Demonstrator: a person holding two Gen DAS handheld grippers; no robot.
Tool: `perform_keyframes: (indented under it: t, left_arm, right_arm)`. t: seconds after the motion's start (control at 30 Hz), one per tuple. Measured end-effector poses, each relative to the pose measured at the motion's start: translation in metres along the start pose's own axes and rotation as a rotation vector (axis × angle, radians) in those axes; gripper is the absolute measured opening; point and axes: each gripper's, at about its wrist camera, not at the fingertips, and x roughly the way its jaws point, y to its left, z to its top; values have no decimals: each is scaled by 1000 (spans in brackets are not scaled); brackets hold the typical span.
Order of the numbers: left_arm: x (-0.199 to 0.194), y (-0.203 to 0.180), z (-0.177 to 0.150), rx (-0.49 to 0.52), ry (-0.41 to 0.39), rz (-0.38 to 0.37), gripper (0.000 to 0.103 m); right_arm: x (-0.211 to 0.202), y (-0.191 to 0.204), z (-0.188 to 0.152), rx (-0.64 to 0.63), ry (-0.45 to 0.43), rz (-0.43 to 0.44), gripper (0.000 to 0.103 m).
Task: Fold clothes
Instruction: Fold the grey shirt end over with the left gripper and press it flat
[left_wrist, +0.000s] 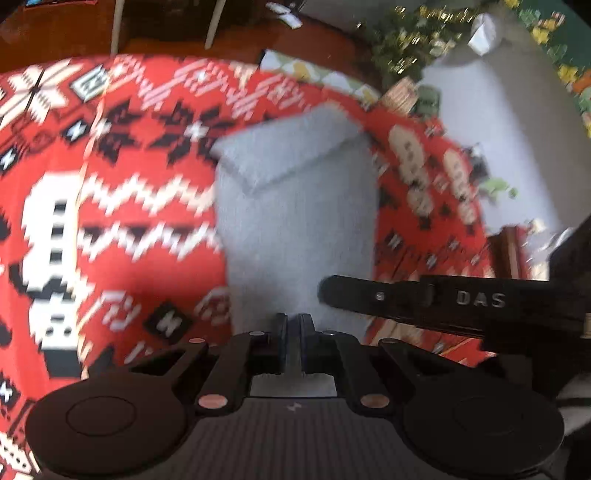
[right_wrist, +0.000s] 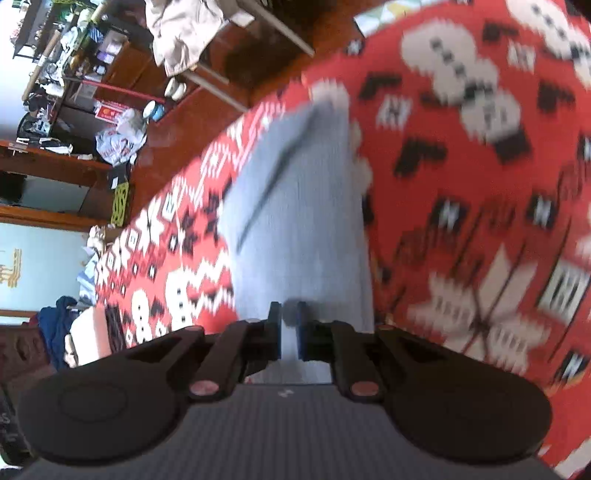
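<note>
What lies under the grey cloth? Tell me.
Under the grey cloth spreads a red patterned blanket, showing on both sides. The part directly beneath is covered and unseen.

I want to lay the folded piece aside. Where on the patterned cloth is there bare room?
The red patterned cloth is bare to the left of the grey garment, out to its edge by the wooden floor. It is crowded at the near end, where the left gripper and right gripper both pinch the garment.
</note>
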Motion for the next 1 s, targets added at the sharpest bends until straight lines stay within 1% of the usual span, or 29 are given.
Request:
perform_keyframes:
  t: [0.07, 0.1, 0.2, 0.27, 0.3, 0.33, 0.4, 0.43, 0.53, 0.57, 0.67, 0.73, 0.77, 0.8, 0.83, 0.9, 0.93, 1.0]
  left_arm:
    - [3, 3, -5, -9, 7, 7, 7]
    - [5, 5, -7, -13, 10, 11, 7]
    - [9, 9, -14, -23, 19, 23, 7]
    - [4, 5, -17, 0, 14, 27, 7]
    - [2, 4, -19, 6, 11, 26, 7]
    - [-1, 3, -22, 11, 9, 23, 7]
    - [-3, 5, -26, -13, 10, 8, 7]
    - [-2, 6, -28, -26, 11, 4, 7]
    - [3, 6, -34, -6, 6, 25, 7]
    - [4, 6, -36, 1, 5, 32, 7]
    - [0, 4, -40, 8, -7, 32, 6]
    - [-6, 2, -41, 8, -17, 25, 6]
    - [-9, 2, -43, 3, -24, 16, 6]
    - [-12, 1, -46, 6, -27, 12, 6]
    - [-14, -1, -48, 9, -30, 9, 6]
    - [-10, -3, -53, 33, -19, 22, 6]
    - [-5, -4, -55, 49, -13, 40, 6]
    - [5, -4, -58, 80, -1, 75, 6]
  right_arm:
    - [8, -6, -15, 16, 11, -4, 8]
    - [12, -12, -20, 30, 13, -12, 0]
    - [18, -23, -26, 54, 3, 1, 0]
    - [14, -20, -28, 38, -1, -10, 0]
    - [11, -18, -30, 37, -6, -1, 7]
    - [7, -16, -32, 37, -9, 9, 9]
    - [2, -15, -36, 45, -1, 30, 9]
    - [3, -15, -41, 39, 9, 24, 9]
    - [8, -19, -53, 37, 29, -12, 8]
    - [11, -23, -57, 44, 31, -24, 0]
    - [8, -35, -64, 72, 16, -14, 0]
    - [6, -31, -68, 52, 12, -25, 0]
    - [4, -27, -69, 40, 12, -24, 6]
    - [2, -24, -70, 31, 10, -15, 9]
    - [0, -20, -71, 20, 8, -3, 9]
    - [-2, -11, -73, 0, 5, 18, 9]
    - [-1, -8, -74, -9, 6, 21, 9]
    - [7, -6, -75, -21, 15, 3, 9]
